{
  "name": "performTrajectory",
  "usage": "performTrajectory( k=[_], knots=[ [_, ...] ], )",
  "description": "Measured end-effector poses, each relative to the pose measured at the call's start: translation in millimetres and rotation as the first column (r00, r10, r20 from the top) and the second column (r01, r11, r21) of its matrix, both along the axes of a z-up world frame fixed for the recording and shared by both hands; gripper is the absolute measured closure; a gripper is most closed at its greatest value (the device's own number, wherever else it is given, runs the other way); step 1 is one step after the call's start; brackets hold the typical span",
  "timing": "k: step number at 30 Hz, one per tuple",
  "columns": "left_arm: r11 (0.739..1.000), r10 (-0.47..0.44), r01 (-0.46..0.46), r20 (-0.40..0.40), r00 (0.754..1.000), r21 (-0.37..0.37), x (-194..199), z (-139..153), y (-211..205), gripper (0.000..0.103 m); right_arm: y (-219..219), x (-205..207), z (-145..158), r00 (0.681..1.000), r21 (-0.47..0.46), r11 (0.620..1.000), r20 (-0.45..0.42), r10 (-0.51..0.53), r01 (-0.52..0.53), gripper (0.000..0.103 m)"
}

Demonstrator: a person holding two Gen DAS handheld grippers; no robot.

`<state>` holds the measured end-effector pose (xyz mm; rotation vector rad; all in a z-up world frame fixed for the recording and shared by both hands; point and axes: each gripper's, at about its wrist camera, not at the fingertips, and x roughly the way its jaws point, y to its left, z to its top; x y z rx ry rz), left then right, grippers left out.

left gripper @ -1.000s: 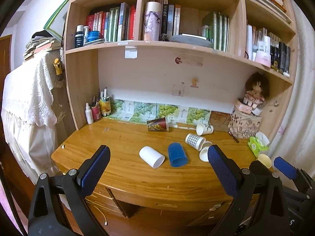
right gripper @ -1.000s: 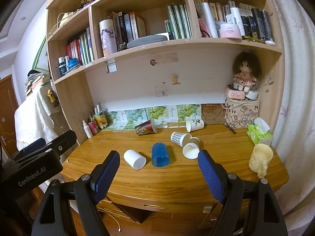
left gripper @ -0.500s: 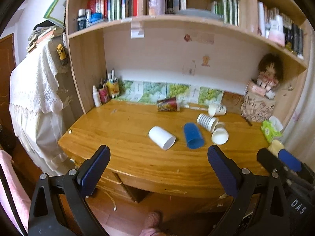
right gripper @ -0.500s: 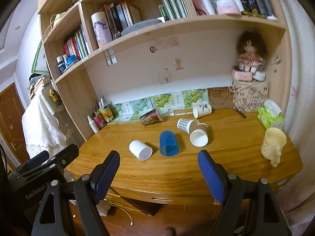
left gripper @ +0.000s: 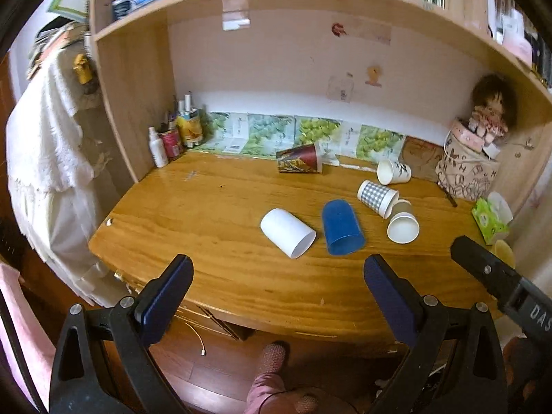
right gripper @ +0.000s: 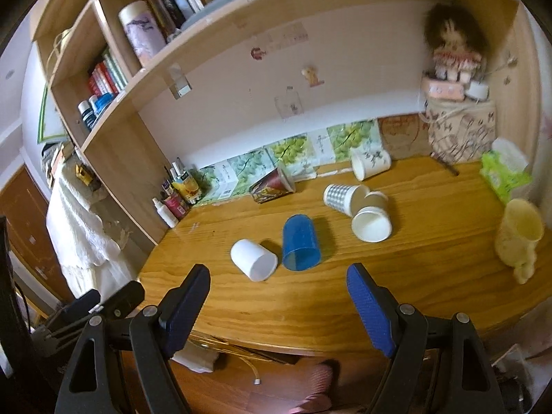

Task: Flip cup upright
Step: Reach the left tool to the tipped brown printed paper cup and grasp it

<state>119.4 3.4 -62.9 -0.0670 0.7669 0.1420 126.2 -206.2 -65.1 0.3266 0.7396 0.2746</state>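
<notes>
Both sets of tongs hang short of the wooden bench, over its front edge, and neither grips anything: the left tongs are spread wide and empty, and the right tongs are likewise released.

Every cup on the bench lies on its side. Nearest the front are a plain white paper cup with its mouth toward the cameras and, just beside it, a translucent blue plastic cup. Further back lie a grey-checked paper cup, a plain cup with a white interior nestled against it, a dark red printed cup and a small white cup with ink drawings.

The main risk is rolling — a light cup nudged by one finger before the other closes would likely scoot sideways into its neighbour. The white and blue cups lie so close that a wide approach could catch both. Paper walls probably crush under a hard squeeze. The pale yellow figure-shaped mug stands upright near the right edge, where a careless sweep might knock it off.
</notes>
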Motion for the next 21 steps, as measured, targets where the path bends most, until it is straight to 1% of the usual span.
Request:
performTrajectory(
  k=[7, 11, 16, 18, 21],
  knots=[
    [0.994, -0.104, 0.106, -0.067, 0.992, 0.037, 53.7, -9.0, 6.2, 0.003, 4.1, 54.8, -26.4, 0.99, 0.122, 0.992, -0.138, 0.001, 0.016, 0.021],
    [0.982, -0.17, 0.178, -0.11, 0.979, 0.067, 86.0, -14.5, 10.1, 0.003, 11.0, 84.7, -38.1, 0.98, 0.149, 0.988, -0.2, -0.01, 0.041, 0.021],
    [0.956, -0.25, 0.269, -0.156, 0.956, 0.119, 125.5, -22.2, 11.7, 0.003, 16.5, 119.9, -52.6, 0.963, 0.184, 0.98, -0.269, -0.025, 0.077, 0.021],
    [0.94, -0.283, 0.308, -0.169, 0.944, 0.145, 139.8, -25.0, 12.6, 0.003, 18.4, 135.6, -60.2, 0.953, 0.207, 0.974, -0.303, -0.028, 0.094, 0.021],
    [0.909, -0.336, 0.37, -0.188, 0.923, 0.19, 158.1, -29.6, 14.5, 0.003, 21.0, 156.1, -68.2, 0.94, 0.235, 0.965, -0.34, -0.032, 0.118, 0.021]
  ],
)
